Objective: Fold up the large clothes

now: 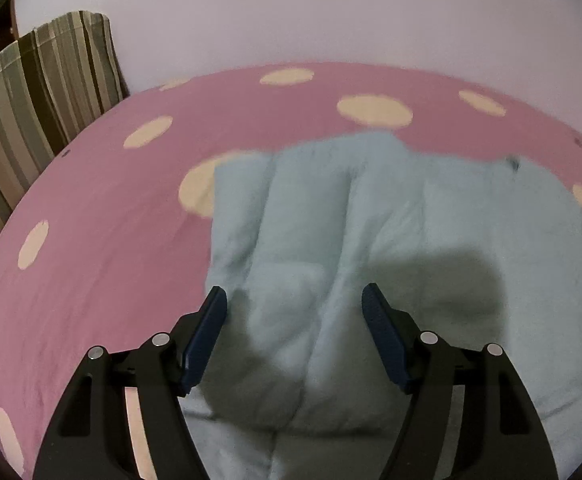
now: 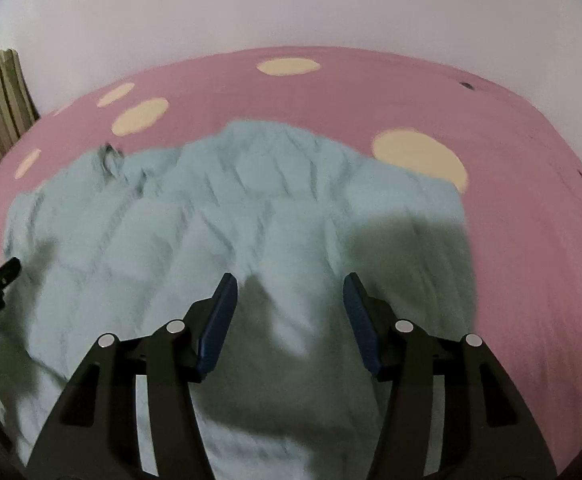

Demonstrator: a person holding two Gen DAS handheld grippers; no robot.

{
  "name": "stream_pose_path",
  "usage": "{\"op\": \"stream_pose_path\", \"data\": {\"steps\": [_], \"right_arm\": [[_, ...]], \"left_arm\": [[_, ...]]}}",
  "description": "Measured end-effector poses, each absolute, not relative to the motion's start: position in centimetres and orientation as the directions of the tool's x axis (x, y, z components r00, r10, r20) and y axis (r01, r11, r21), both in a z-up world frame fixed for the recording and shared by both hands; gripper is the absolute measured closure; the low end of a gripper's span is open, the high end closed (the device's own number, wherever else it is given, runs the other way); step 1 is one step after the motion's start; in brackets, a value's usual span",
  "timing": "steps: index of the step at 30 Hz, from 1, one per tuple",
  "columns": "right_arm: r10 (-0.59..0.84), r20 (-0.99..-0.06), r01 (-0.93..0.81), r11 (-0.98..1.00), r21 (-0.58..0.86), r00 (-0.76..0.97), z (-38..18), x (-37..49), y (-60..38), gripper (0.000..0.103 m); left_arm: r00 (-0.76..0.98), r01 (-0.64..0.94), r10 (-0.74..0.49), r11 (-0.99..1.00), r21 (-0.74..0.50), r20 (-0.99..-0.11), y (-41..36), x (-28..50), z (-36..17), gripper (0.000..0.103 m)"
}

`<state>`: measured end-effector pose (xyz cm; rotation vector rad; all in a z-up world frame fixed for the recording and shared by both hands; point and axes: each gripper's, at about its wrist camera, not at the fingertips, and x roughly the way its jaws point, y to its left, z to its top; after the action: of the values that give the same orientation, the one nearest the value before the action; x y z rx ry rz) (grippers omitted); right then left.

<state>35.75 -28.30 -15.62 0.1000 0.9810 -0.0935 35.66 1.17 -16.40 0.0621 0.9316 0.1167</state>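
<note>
The pale blue garment (image 2: 219,216) lies rumpled across the centre of your pink spotted bed (image 2: 531,240). Your left claw (image 1: 295,300) and right claw (image 2: 289,284) hang over it, jaws apart, gripping nothing. A striped cushion (image 1: 43,92) sits upper left.

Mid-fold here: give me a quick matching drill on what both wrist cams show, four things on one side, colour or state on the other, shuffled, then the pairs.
Things:
1. garment
2. sheet
3. curtain
4. right gripper

Descriptions:
A. striped, hanging at the left edge
B. pale blue, puffy, spread flat
C. jaws apart, nothing pinched
D. pink with cream dots

Pairs: 1-B, 2-D, 3-A, 4-C
</note>
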Motion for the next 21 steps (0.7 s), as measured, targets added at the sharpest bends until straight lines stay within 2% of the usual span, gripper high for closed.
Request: {"op": "stream_pose_path", "data": {"steps": [3,7,12,19,21], "right_arm": [[-0.002,-0.860,0.094,0.994,0.053,0.510,-18.4,35.6,-28.0,0.046],[0.018,-0.838,0.094,0.992,0.083,0.546,-15.8,34.0,-28.1,0.046],[0.037,-0.818,0.094,0.989,0.111,0.574,-13.4,27.8,-29.3,0.039],[0.022,-0.845,0.129,0.986,0.108,0.534,-14.0,18.6,-31.1,0.036],[0.026,-0.852,0.144,0.982,0.118,0.522,-14.2,16.2,-31.6,0.032]], "left_arm": [[0.546,-0.050,0.118,0.993,0.108,-0.829,1.2,36.4,-19.0,0.030],[0.571,-0.046,0.096,0.995,0.085,-0.815,1.4,35.0,-15.9,0.031],[0.604,-0.038,0.062,0.998,0.049,-0.795,3.5,29.1,-13.8,0.031],[0.550,-0.057,0.031,0.998,-0.001,-0.835,7.0,19.6,-14.8,0.029],[0.538,-0.071,0.027,0.997,-0.014,-0.843,7.9,17.3,-15.1,0.028]]}}
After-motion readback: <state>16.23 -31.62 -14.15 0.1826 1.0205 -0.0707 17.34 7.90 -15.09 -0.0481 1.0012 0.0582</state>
